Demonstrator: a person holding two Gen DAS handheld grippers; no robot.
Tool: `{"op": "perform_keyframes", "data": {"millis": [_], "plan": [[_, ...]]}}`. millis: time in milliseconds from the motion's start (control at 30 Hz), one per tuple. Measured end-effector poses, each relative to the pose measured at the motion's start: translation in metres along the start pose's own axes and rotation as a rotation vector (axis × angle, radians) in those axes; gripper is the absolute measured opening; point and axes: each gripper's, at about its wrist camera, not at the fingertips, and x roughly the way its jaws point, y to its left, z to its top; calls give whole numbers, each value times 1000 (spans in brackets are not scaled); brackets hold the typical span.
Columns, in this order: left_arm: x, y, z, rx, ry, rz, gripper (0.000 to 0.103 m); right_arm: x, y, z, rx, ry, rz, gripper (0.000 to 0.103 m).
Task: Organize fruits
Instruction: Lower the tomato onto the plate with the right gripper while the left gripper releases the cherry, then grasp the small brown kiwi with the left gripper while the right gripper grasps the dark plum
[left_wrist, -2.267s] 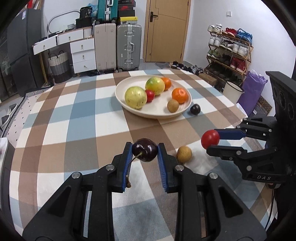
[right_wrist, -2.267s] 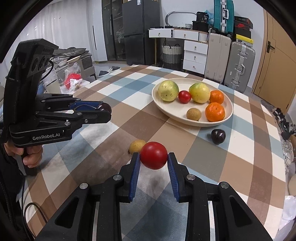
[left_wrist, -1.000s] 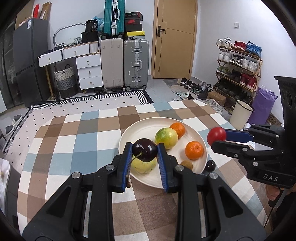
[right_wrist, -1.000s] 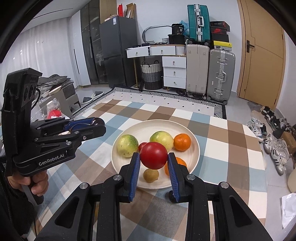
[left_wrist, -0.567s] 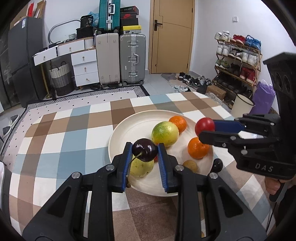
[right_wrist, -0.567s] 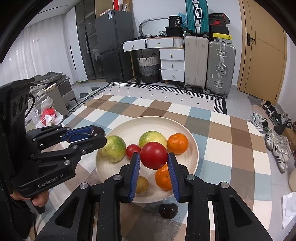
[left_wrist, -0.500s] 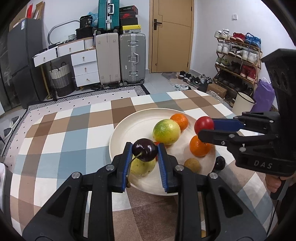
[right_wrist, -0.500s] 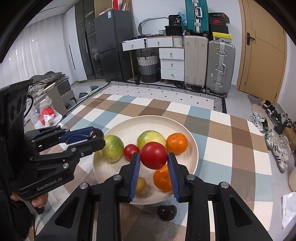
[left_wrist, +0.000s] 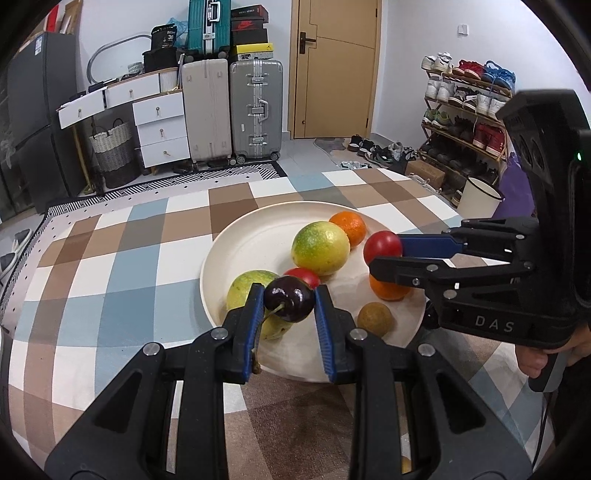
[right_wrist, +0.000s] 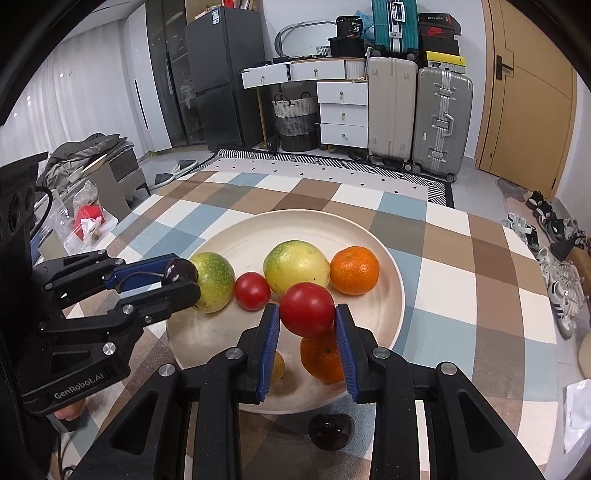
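A dark cherry (left_wrist: 289, 298) is clamped in the left gripper (left_wrist: 288, 301) over the plate's (left_wrist: 236, 245) near left edge. A red tomato (right_wrist: 306, 309) is gripped by the right gripper (right_wrist: 306, 314) above an orange (right_wrist: 320, 357) at the near right rim. Another cherry (right_wrist: 331, 430) is seen on the tablecloth (right_wrist: 476, 295), just beside the plate's near edge.

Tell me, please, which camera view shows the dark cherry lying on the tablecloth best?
The right wrist view: the loose cherry lies in plain sight before the plate. In the left wrist view the right gripper hides nearly all of it.
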Motion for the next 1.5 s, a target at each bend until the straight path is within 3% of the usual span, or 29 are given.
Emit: {"op": "perform_keyframes", "data": {"millis": [533,667,733,767,900,1067,1100,1167,1500], "plan": [[7,-4,-2,-5,4,-21,24,-5,4,3,-6,-28,18,31],[4,-3,-3,-10,0,-27,27,-11,1,4,5,-47,10,49],[1,-2,-3,-9,-2,-23,41,-14,-1,5,13,-51,-2,51],[-1,-2,-4,-11,-4,-19,46,-16,-2,6,22,-53,-8,58],[-14,2,-5,-34,-27,-16,81,-24,-7,6,40,-73,-15,79],[-31,2,-5,-28,-50,-14,94,-35,-11,-3,60,-71,-16,97],[-35,2,-6,-25,-56,-11,103,-36,-11,-5,60,-73,-18,98],[-42,2,-8,-20,-68,8,103,-39,-14,-10,64,-72,-26,102],[-72,3,-29,-40,-48,12,103,-66,-15,-33,79,-81,-20,102]]}}
